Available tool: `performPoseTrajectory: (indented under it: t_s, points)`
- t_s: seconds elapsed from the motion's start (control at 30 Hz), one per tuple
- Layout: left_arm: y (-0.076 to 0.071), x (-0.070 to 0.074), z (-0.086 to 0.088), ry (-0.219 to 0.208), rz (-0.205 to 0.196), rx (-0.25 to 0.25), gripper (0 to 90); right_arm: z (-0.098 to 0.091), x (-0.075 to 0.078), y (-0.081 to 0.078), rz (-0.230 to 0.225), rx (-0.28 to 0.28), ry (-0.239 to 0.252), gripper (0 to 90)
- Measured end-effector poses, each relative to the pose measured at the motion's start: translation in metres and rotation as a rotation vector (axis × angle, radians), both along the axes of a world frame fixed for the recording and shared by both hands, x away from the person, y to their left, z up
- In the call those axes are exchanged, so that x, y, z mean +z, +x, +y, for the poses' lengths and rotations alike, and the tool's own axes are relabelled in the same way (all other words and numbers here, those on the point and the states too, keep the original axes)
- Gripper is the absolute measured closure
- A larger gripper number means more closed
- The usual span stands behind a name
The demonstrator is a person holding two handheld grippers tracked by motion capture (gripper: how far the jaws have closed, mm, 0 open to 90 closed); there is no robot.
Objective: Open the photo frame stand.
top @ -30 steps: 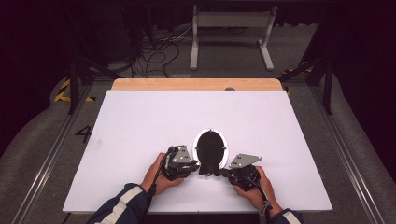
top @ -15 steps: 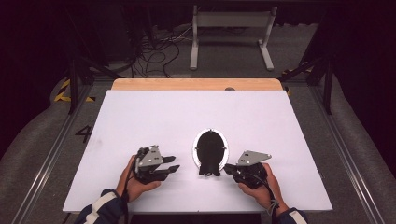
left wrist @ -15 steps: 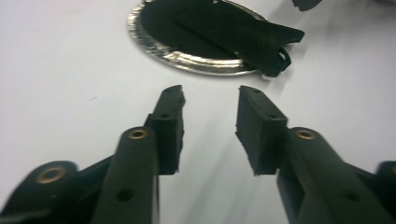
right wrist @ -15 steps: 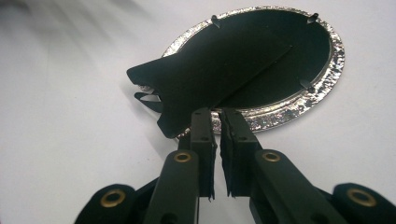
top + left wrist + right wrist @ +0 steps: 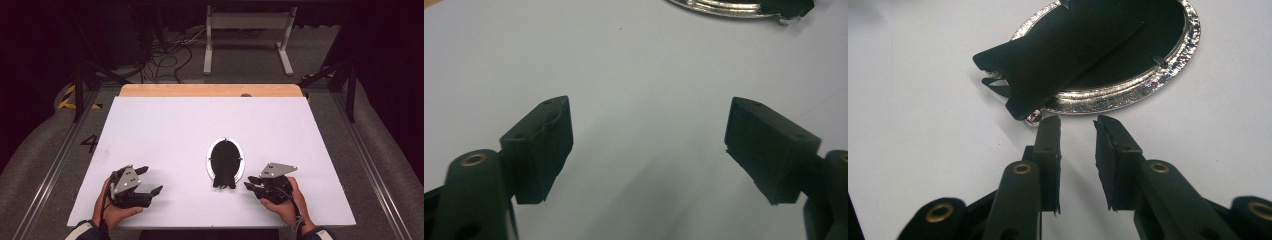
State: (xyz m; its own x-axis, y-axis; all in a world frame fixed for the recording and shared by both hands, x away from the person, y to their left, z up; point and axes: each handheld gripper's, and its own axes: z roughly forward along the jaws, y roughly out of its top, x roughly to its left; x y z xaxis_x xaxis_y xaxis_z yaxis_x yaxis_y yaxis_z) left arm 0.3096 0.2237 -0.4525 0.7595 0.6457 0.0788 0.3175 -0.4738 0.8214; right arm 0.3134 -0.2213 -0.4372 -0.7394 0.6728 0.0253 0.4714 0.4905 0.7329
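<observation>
An oval silver-rimmed frame [image 5: 226,159] lies back-up on the white table, its black stand leg [image 5: 1063,55] pointing toward the near edge. My left gripper [image 5: 151,180] rests at the near left, far from the frame. Its jaws have just been opening and stand wide apart in the left gripper view [image 5: 649,145], with only bare table between them. My right gripper [image 5: 250,183] sits just right of the frame's near end. Its jaws have just been opening too and show a narrow gap [image 5: 1077,130], holding nothing, tips just short of the silver rim [image 5: 1128,95].
The white table top [image 5: 165,130] ends in a wooden strip [image 5: 210,90] at the far edge. Beyond it are floor cables and a metal stand [image 5: 247,30]. Metal rails run along both sides of the table.
My left gripper has slid left, away from the frame's near end, and its jaws have spread wide. My right gripper has stayed beside the frame and parted its jaws slightly.
</observation>
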Motion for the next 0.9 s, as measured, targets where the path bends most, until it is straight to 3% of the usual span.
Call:
performPoseTrajectory:
  t_s: [0.1, 0.23, 0.3, 0.37, 0.63, 0.9]
  points:
    - [-0.001, -0.003, 0.011, -0.01, 0.026, 0.024, 17.1, 0.001, -0.002, 0.001, 0.006, -0.002, -0.011, 69.3]
    - [0.003, -0.005, 0.014, -0.033, 0.043, 0.033, 16.8, 0.003, -0.004, 0.002, 0.017, -0.004, -0.022, 66.2]
    - [0.007, -0.007, 0.012, -0.025, 0.054, 0.03, 16.4, 0.004, -0.005, 0.002, 0.022, 0.0, -0.03, 65.3]
    - [0.008, -0.008, 0.01, -0.007, 0.054, 0.028, 16.4, 0.005, -0.006, 0.002, 0.03, 0.005, -0.028, 65.0]
    - [0.009, -0.007, 0.012, -0.025, 0.061, 0.067, 13.7, 0.009, -0.005, -0.003, 0.024, 0.04, -0.03, 68.2]
    - [0.008, -0.007, 0.009, -0.008, 0.062, 0.056, 14.4, 0.021, -0.007, -0.007, 0.039, 0.093, -0.048, 72.4]
